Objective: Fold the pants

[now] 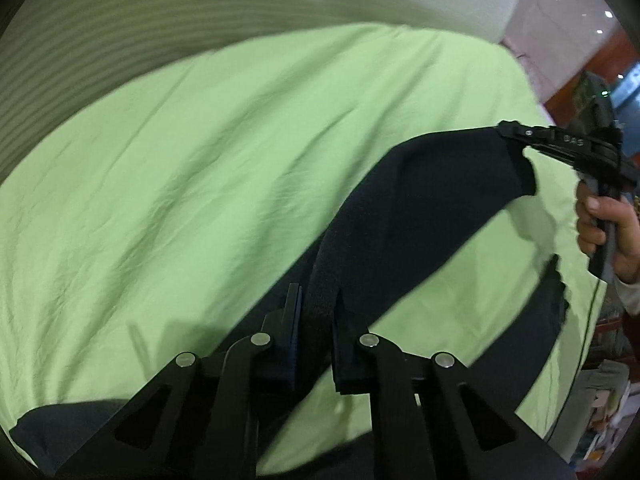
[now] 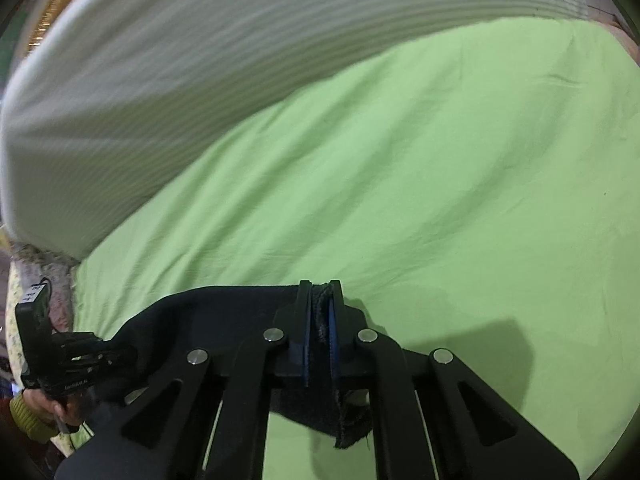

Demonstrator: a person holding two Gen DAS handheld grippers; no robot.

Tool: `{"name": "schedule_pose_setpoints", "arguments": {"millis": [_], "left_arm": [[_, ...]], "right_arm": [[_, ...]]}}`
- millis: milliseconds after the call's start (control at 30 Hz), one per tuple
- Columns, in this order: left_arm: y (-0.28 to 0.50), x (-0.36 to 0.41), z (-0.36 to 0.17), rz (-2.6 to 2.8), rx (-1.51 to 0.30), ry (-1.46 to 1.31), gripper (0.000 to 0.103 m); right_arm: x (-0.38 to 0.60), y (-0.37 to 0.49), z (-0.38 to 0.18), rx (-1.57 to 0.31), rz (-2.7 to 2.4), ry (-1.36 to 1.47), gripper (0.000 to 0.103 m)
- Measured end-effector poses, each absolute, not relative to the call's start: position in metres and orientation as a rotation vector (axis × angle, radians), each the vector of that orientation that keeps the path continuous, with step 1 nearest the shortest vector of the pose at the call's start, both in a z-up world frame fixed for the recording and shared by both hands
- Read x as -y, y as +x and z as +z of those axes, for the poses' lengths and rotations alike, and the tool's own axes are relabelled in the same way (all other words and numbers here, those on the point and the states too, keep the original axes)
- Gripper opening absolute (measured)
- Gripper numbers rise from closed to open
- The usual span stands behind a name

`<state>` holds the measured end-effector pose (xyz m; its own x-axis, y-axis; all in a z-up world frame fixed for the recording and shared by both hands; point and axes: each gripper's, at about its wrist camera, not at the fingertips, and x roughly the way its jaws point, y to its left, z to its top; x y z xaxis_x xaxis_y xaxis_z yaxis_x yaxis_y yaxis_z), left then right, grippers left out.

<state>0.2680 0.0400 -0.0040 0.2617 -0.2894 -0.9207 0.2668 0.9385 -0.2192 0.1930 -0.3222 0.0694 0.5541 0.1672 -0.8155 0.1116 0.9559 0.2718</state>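
Left gripper (image 1: 316,320) clamping dark pants (image 1: 420,208), right gripper (image 2: 320,312) pinching their edge, legs cut off, green sheet (image 2: 440,180) below

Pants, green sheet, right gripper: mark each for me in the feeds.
pants (image 1: 432,200): left wrist view, on the dark cloth stretched between the grippers.
green sheet (image 2: 440,160): right wrist view, on a bare wrinkled patch.
right gripper (image 2: 320,304): right wrist view, between its fingertips, clamped on a pants edge.

Count — 1 pr dark pants (image 1: 420,208), 2 tongs: left tongs (image 1: 316,320), right tongs (image 2: 320,308). 1 green sheet (image 2: 440,160), 1 striped pillow (image 2: 180,80) — 1 bed.
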Motion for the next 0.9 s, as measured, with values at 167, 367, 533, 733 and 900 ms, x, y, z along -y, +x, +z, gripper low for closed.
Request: {"name": "schedule_pose_setpoints", "arguments": {"millis": [167, 367, 533, 733, 900], "left_arm": [[0.236, -0.049, 0.016, -0.399, -1.206, -0.075, 0.007], [0.175, -0.047, 0.029, -0.429, -1.178, -0.12, 0.006], [0.132, -0.035, 0.023, -0.454, -1.184, -0.125, 0.006], [0.091, -0.017, 0.021, -0.487, -1.195, -0.107, 0.006], [0.065, -0.008, 0.017, -0.495, -1.202, -0.073, 0.006]], "right_arm": [[0.318, 0.167, 0.09, -0.938, 0.147, 0.27, 0.008], [0.319, 0.123, 0.094, -0.946, 0.246, 0.2, 0.007], [0.319, 0.087, 0.094, -0.979, 0.285, 0.132, 0.007], [0.321, 0.067, 0.089, -1.02, 0.267, 0.05, 0.007], [0.315, 0.055, 0.089, -1.036, 0.302, 0.019, 0.007]]}}
